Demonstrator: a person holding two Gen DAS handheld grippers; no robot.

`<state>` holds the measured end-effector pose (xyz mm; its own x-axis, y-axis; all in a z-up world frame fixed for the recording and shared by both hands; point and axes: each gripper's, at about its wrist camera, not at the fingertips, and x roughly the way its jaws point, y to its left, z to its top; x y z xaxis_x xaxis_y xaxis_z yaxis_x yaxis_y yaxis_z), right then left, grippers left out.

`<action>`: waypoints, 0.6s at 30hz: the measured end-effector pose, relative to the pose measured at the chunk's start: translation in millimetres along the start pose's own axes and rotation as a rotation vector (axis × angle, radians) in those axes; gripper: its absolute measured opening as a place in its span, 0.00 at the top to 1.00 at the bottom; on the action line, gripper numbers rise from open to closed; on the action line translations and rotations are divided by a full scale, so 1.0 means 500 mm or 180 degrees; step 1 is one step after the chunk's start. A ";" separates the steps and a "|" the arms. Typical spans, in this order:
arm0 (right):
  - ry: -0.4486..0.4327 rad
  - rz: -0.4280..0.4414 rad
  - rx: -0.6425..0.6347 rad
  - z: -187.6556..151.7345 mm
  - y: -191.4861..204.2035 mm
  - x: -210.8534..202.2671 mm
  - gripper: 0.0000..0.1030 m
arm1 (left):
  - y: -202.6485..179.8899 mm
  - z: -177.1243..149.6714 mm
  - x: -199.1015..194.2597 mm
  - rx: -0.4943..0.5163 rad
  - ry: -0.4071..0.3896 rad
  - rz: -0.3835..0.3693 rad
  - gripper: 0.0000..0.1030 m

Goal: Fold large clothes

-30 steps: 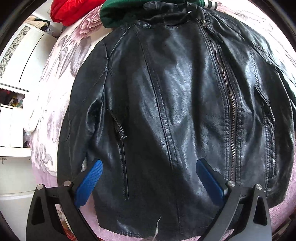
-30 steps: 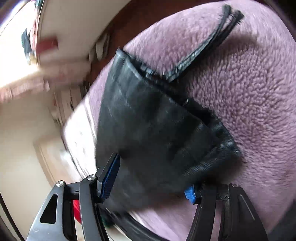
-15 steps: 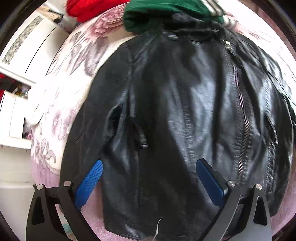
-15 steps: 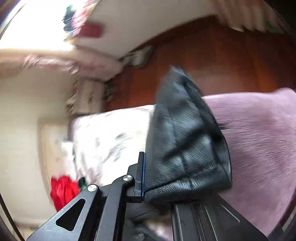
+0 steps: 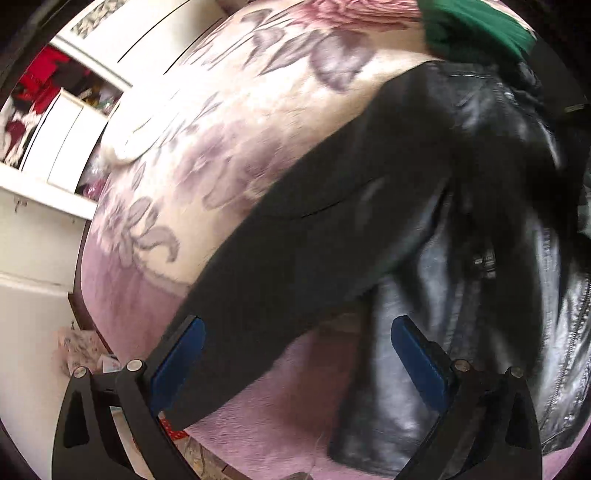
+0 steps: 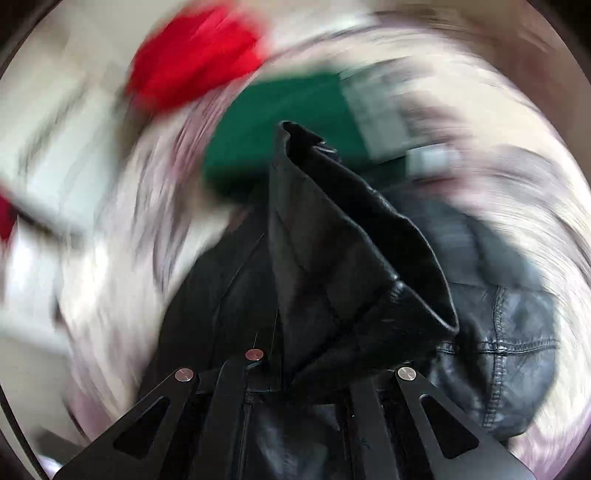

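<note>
A black leather jacket point(image 5: 461, 229) lies on the bed, front up. Its left sleeve point(image 5: 314, 236) stretches from the shoulder down toward my left gripper point(image 5: 299, 365). That gripper is open, its blue pads point(image 5: 177, 362) on either side of the sleeve's cuff end and empty. My right gripper point(image 6: 314, 384) is shut on the jacket's other sleeve cuff point(image 6: 351, 266) and holds it up over the jacket body point(image 6: 509, 325). The right wrist view is heavily blurred.
A flowered cream and mauve blanket point(image 5: 229, 147) covers the bed. A green garment point(image 5: 476, 29) lies by the jacket's collar, also in the right wrist view point(image 6: 288, 122), with a red garment point(image 6: 192, 55) beyond it. White cabinets point(image 5: 55, 155) stand left of the bed.
My left gripper has swung left, from the jacket's front to its left sleeve. My right gripper has lifted the gripped cuff and carried it over the jacket body.
</note>
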<state>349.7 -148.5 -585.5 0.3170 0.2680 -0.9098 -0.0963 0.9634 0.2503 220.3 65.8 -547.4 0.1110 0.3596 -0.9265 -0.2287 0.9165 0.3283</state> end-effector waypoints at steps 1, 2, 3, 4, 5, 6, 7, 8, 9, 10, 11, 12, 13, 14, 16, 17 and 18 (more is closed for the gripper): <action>0.0237 -0.0009 -0.0172 -0.013 0.043 0.050 0.95 | 0.007 -0.004 0.003 -0.0009 0.0008 -0.0005 0.00; 0.0435 -0.0040 -0.0283 -0.035 0.078 0.096 0.95 | 0.022 -0.007 0.008 -0.0013 0.0010 -0.0013 0.00; 0.0544 -0.0077 -0.0356 -0.060 0.107 0.123 0.92 | 0.028 -0.010 0.011 -0.0011 0.0013 -0.0020 0.00; 0.0631 -0.0041 -0.0375 -0.068 0.114 0.135 0.87 | 0.035 -0.011 0.011 -0.0009 0.0018 -0.0033 0.00; 0.0716 0.0134 -0.0263 -0.073 0.105 0.135 0.77 | 0.043 -0.015 0.009 -0.0014 0.0019 -0.0062 0.00; 0.0752 0.0334 -0.0098 -0.082 0.090 0.128 0.56 | 0.045 -0.016 0.008 -0.0019 0.0020 -0.0084 0.00; 0.0770 0.0624 0.0179 -0.093 0.063 0.101 0.46 | 0.046 -0.017 0.004 -0.0024 0.0028 -0.0107 0.00; 0.0746 0.0774 0.0382 -0.105 0.041 0.076 0.32 | 0.050 -0.016 0.005 -0.0035 0.0052 -0.0146 0.00; 0.0642 0.0997 0.0737 -0.106 -0.018 0.025 0.29 | 0.055 -0.015 0.006 -0.0050 0.0071 -0.0179 0.00; 0.0551 0.1146 0.1027 -0.127 -0.060 -0.012 0.29 | 0.060 -0.012 0.007 -0.0071 0.0087 -0.0218 0.00; 0.0452 0.1204 0.1317 -0.150 -0.102 -0.044 0.29 | 0.063 -0.009 0.005 -0.0082 0.0094 -0.0238 0.00; 0.0303 0.1232 0.1780 -0.187 -0.176 -0.086 0.29 | 0.064 -0.003 0.004 -0.0098 0.0101 -0.0274 0.00; 0.0198 0.1225 0.2164 -0.218 -0.234 -0.111 0.29 | 0.062 0.002 0.002 -0.0109 0.0099 -0.0305 0.00; 0.0076 0.1198 0.2657 -0.260 -0.305 -0.131 0.29 | 0.057 0.013 -0.002 -0.0118 0.0073 -0.0338 0.00; -0.0034 0.1099 0.3308 -0.317 -0.417 -0.132 0.29 | 0.045 0.027 -0.004 -0.0105 0.0026 -0.0360 0.00; -0.0004 0.1031 0.3579 -0.351 -0.466 -0.116 0.29 | 0.036 0.037 -0.004 -0.0090 0.0002 -0.0369 0.00; -0.0018 0.1132 0.3765 -0.368 -0.501 -0.101 0.33 | 0.024 0.047 -0.002 -0.0062 -0.0016 -0.0376 0.00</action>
<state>184.4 -404.6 -663.2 0.4520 0.5136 -0.7293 0.7335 0.2513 0.6315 240.1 80.5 -538.1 0.1430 0.2501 -0.9576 -0.2325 0.9490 0.2131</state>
